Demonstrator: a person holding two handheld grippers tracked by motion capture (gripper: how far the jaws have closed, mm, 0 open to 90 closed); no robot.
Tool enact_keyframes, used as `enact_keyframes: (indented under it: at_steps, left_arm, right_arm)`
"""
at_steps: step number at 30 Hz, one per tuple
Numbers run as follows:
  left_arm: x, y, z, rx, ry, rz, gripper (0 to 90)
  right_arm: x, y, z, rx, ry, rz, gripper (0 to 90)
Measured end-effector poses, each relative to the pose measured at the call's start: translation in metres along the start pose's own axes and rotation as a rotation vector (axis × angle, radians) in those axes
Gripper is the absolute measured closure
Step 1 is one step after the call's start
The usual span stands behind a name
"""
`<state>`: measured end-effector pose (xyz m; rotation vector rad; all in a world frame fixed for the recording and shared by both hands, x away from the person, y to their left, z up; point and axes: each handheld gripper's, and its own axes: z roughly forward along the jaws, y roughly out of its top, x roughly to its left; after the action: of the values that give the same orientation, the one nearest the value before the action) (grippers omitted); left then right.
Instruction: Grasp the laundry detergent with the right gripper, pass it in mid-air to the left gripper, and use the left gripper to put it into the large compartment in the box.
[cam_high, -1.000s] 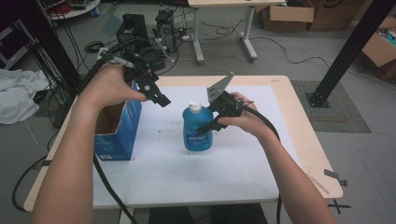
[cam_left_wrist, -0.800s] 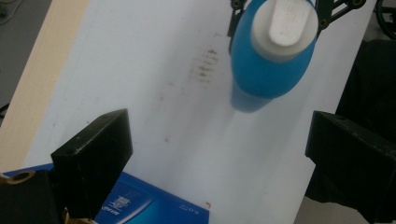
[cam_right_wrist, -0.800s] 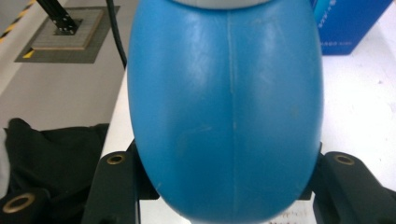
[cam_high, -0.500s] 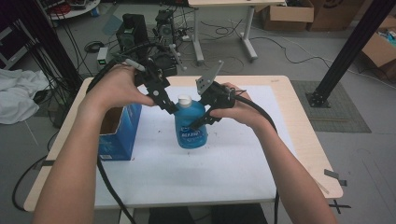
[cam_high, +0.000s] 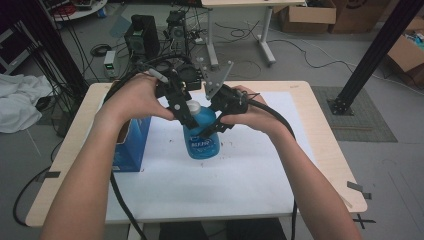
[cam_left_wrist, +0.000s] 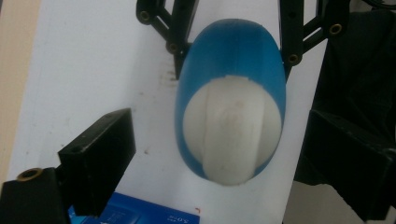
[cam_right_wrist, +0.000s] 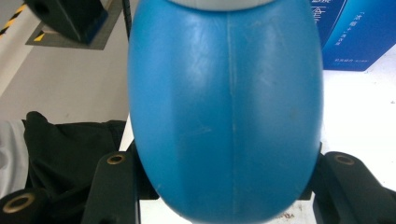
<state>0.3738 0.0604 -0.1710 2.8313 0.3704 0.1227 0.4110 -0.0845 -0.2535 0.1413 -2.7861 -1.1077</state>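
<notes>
Bottle (cam_high: 202, 135), blue plastic, white cap (cam_high: 193, 106), printed label; stands upright near the middle of the white mat (cam_high: 240, 175) in the high view. Right gripper (cam_high: 216, 125) is clamped across the body from the person's right; left gripper (cam_high: 187, 114) sits at the cap. Blue carton (cam_high: 131, 145) stands just beside the bottle on the left, the nearest obstacle to any sideways move. Wooden table (cam_high: 330, 150) carries the mat; cables, electronics and cardboard boxes lie on the floor beyond, well apart.

Left gripper view: cap (cam_left_wrist: 232, 128) seen from above, oval blue shoulder around it. Left gripper (cam_left_wrist: 224, 140) has its jaws spread, one on each side of the cap with white mat showing in the gap on one side; nothing is pinched. The other gripper's linkage hugs the bottle's flanks at the top of this view. A corner of the carton (cam_left_wrist: 140, 212) shows at the bottom edge.

Right gripper view: bottle wall (cam_right_wrist: 226, 116) with a vertical mould seam; right gripper (cam_right_wrist: 226, 186) presses against both flanks low on the body. Carton (cam_right_wrist: 359, 32) upper right.

Handling, as judged: smooth, glossy plastic, probably slippery and slightly yielding under squeeze; weight depends on contents, not visible. Best hold is the broad mid-body; cap suits a second pinch for turning.
</notes>
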Motion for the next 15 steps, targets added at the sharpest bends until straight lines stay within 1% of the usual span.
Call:
enact_keyframes:
  at_steps: [4, 10, 11, 13, 14, 15]
  left_arm:
    - [-0.0007, 0.0020, 0.0029, 0.000, -0.001, 0.005, 11.6]
    - [-0.0020, 0.0044, 0.0072, 0.013, -0.007, 0.015, 12.1]
    - [-0.0023, 0.0045, 0.0075, 0.012, -0.007, 0.014, 12.2]
    - [-0.0023, 0.0047, 0.0084, 0.015, -0.006, 0.016, 12.5]
    - [-0.0022, 0.0047, 0.0088, 0.015, -0.006, 0.015, 12.6]
    - [-0.0021, 0.0049, 0.0092, 0.017, -0.010, 0.016, 12.6]
  right_arm:
    - [0.0006, 0.0007, -0.0005, -0.004, 0.007, -0.006, 44.9]
    - [0.0022, 0.0021, -0.0018, -0.006, 0.012, -0.009, 45.0]
    - [0.0015, 0.0019, -0.0021, -0.004, 0.010, -0.020, 44.9]
    - [0.0022, 0.0021, -0.0022, -0.006, 0.010, -0.014, 45.0]
    - [0.0038, 0.0024, -0.0024, -0.010, 0.027, 0.004, 44.9]
    - [0.0039, 0.0025, -0.0028, -0.006, 0.027, 0.003, 45.0]
